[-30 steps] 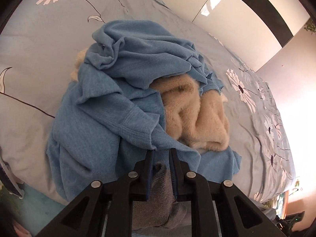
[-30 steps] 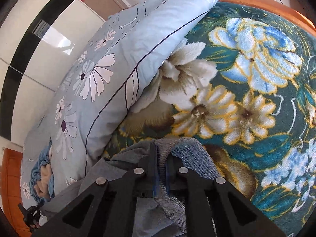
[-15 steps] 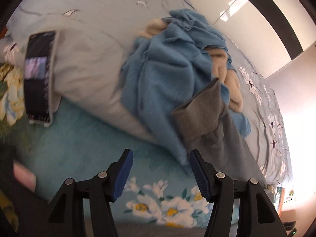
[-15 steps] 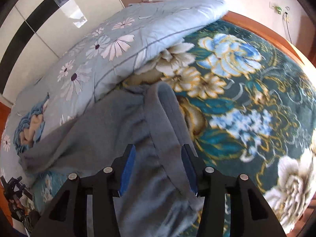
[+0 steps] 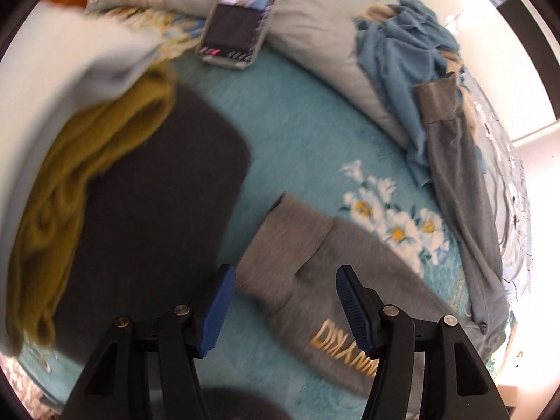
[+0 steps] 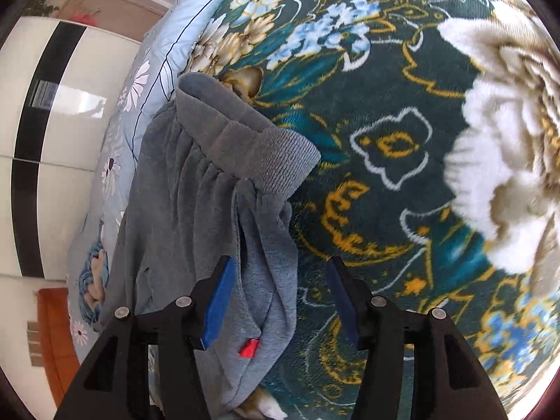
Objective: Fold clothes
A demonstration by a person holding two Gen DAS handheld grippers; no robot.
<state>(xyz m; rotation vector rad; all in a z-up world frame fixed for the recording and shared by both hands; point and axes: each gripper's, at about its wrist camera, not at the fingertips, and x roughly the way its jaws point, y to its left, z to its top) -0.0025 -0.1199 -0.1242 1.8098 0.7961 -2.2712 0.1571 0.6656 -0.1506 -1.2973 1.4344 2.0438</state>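
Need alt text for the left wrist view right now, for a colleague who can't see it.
The left tool hangs open and empty over grey sweatpants with gold lettering, spread on a teal floral blanket. A dark garment lies left; a phone rests above.

A home bedroom. A bed [image 6: 402, 182] under a floral blanket [image 5: 308, 133] carries loose clothes [image 5: 399, 42]. Beside the bed stand glossy wardrobe doors [image 6: 52, 133].

One grey sweatpants [image 5: 350, 280], one blue top [image 5: 395, 52], one olive garment [image 5: 70, 182], one phone [image 5: 241, 14], two grippers.
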